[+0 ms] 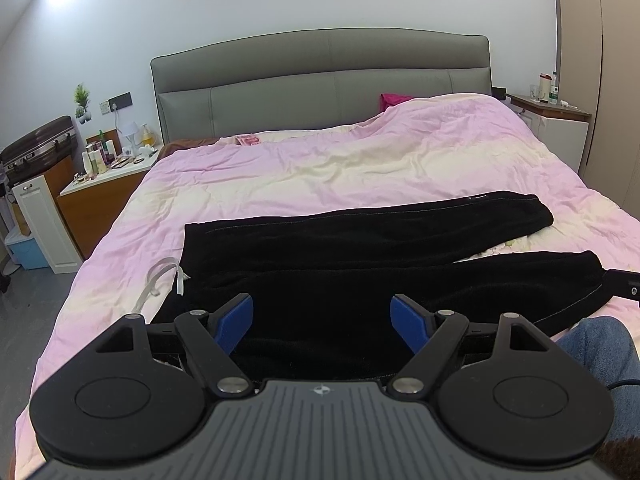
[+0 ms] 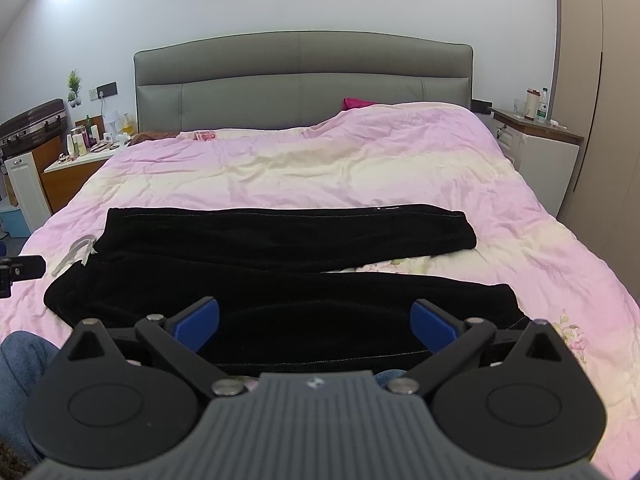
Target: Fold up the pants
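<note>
Black pants lie flat across the near part of the pink bed, waist at the left with a white drawstring, two legs running to the right; they also show in the right wrist view. My left gripper is open, hovering over the waist end of the near leg. My right gripper is open, over the near leg toward its cuff. Neither holds cloth. The right gripper's tip shows at the right edge of the left wrist view, and the left gripper's tip shows at the left edge of the right wrist view.
A pink and cream duvet covers the bed, with a grey headboard behind. A cluttered nightstand stands at the left, another nightstand at the right. My jeans-clad knee is at the bed's near edge.
</note>
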{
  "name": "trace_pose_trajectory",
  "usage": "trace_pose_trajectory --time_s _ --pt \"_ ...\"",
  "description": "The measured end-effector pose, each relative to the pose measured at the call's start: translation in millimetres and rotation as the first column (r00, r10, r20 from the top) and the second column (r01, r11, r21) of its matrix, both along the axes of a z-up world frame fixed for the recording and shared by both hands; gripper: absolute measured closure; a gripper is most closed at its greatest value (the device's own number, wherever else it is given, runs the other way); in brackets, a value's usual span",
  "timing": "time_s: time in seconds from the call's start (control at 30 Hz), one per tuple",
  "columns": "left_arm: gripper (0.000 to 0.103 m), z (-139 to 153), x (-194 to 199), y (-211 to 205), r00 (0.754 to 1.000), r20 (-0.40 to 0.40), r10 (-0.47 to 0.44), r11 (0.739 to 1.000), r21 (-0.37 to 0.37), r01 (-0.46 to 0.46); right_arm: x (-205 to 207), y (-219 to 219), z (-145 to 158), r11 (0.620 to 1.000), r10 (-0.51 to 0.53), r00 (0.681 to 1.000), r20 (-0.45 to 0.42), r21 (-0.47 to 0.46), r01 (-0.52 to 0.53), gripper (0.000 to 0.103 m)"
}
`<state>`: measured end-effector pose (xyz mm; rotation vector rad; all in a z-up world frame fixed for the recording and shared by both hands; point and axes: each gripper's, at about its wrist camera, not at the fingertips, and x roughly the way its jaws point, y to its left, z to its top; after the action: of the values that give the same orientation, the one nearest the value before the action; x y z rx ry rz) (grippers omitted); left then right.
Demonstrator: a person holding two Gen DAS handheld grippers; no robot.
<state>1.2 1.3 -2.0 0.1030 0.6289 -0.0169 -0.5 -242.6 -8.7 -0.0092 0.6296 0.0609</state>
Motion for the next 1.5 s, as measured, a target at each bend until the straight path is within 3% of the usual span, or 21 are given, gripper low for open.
trace_pose_trajectory --time_s 1.5 --pt "0.011 0.3 -4.2 0.9 1.000 -0.014 0.003 1.000 0.003 -0.003 -5.9 -4.0 -0.5 1.000 -0.008 1.000 0.012 0.015 0.008 0.005"
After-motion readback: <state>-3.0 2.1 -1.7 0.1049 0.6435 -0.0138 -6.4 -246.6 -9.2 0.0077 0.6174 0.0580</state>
